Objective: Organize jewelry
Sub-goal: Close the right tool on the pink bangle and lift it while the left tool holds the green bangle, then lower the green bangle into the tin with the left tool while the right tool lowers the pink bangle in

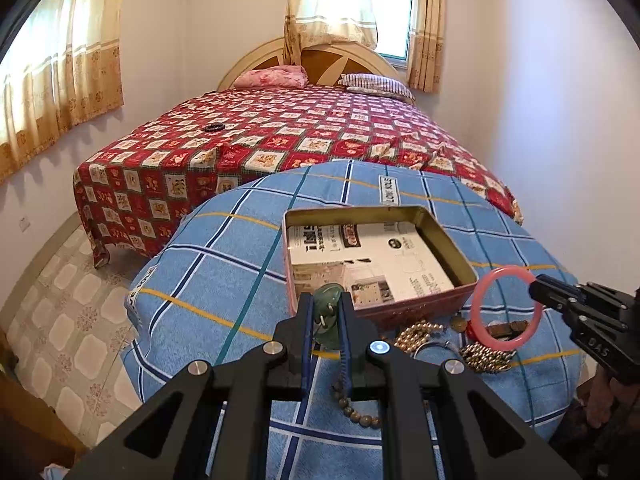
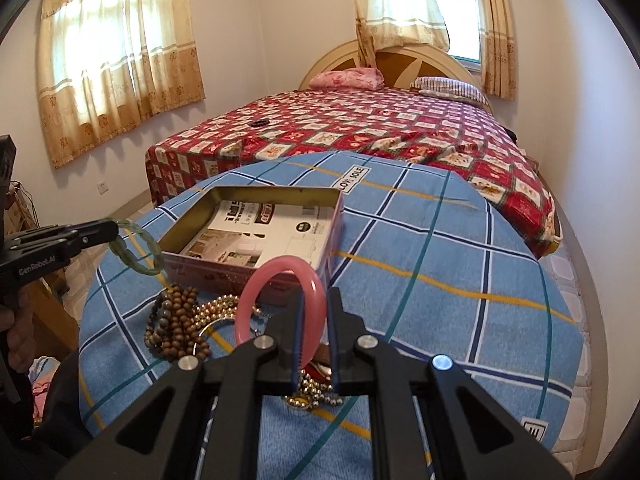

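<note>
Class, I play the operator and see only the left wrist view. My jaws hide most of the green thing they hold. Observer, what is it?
Observer: A translucent green stone-like bangle, a full ring, pinched at its rim by the left gripper near a corner of the open pink tin.
Operator: What lies behind my gripper, beside the pink plastic ring?
Observer: A heap of brown wooden bead bracelets on the blue checked cloth; you see one strand.
</note>
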Demonstrator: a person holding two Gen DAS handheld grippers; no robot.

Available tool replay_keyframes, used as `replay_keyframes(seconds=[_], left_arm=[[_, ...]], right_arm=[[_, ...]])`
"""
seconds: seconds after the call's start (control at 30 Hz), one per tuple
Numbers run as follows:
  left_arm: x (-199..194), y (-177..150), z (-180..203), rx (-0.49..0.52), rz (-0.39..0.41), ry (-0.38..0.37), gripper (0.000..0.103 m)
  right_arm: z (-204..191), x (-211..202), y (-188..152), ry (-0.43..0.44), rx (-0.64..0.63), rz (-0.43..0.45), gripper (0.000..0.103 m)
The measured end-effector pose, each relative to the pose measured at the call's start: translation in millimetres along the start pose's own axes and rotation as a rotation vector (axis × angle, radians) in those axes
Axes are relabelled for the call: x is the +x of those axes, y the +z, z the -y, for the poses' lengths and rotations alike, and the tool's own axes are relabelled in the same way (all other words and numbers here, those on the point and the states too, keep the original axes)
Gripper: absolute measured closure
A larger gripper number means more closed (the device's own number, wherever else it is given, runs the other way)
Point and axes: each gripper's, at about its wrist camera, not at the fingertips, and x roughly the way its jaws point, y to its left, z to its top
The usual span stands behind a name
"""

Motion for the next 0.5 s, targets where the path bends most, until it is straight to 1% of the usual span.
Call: replay_keyframes(seconds=[0.23,0.33,0.5], left_arm=[[-3,23,2,0.028,0.033,-0.011,0.092],[3,32,2,0.048,0.043,0.001,0.092],[20,43,3,0.071,0.032,0.015,0.092]], right_arm=[[-2,12,18,0.010,-0.022,0.009,0.091],[-4,18,25,0.007,-0.033,0.011,0.091],[-4,32,37,0.012,-0.040,0.002,0.091]])
